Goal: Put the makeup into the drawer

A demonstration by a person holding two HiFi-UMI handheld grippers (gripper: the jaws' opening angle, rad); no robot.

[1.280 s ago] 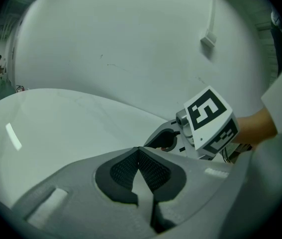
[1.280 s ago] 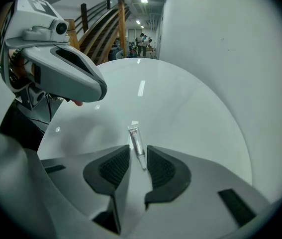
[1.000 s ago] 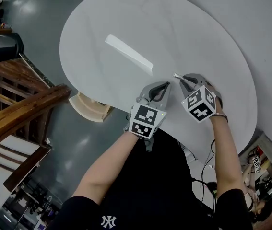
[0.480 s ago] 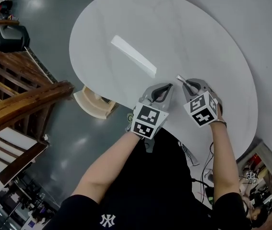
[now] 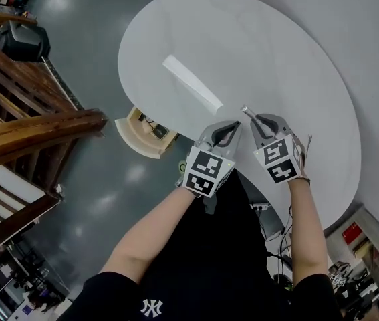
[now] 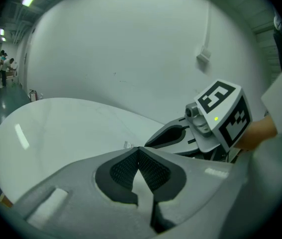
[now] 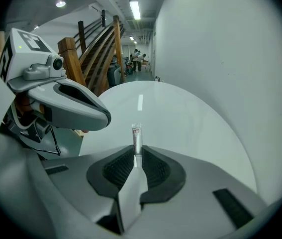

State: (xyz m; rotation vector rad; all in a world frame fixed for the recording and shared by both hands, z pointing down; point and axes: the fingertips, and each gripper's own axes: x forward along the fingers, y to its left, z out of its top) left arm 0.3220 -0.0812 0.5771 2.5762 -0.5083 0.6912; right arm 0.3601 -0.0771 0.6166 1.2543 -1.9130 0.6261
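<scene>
1. A round white table (image 5: 269,45) fills the upper half of the head view; a bright strip of light reflection (image 5: 192,83) lies across it at 10 o'clock of the grippers.
2. A wooden staircase (image 5: 35,122) is seen at 9 o'clock on a grey floor (image 5: 89,52), well apart from the table.
3. The left gripper (image 5: 225,131) is held at 8 o'clock of the right gripper (image 5: 255,118), just beside it, both over the table's near edge. Nothing is seen on the bare tabletop ahead of them.
4. The left gripper's jaws are pressed together, with nothing between them in its own view (image 6: 138,149).
5. The right gripper's jaws are pinched on a slim makeup tube (image 7: 137,137). The tube sticks out past the pads; in the head view it points toward 11 o'clock (image 5: 246,110) above the table.
6. A beige box (image 5: 136,139), possibly an open drawer, shows under the table edge at 9 o'clock of the left gripper. Something dark lies in it; what it is cannot be told.
7. The tube's lower end is hidden between the pads. The red print near its tip is too small to read.
8. The table's near edge is partly covered by the person's arms. Distant people (image 7: 137,56) are blurred and tiny.
</scene>
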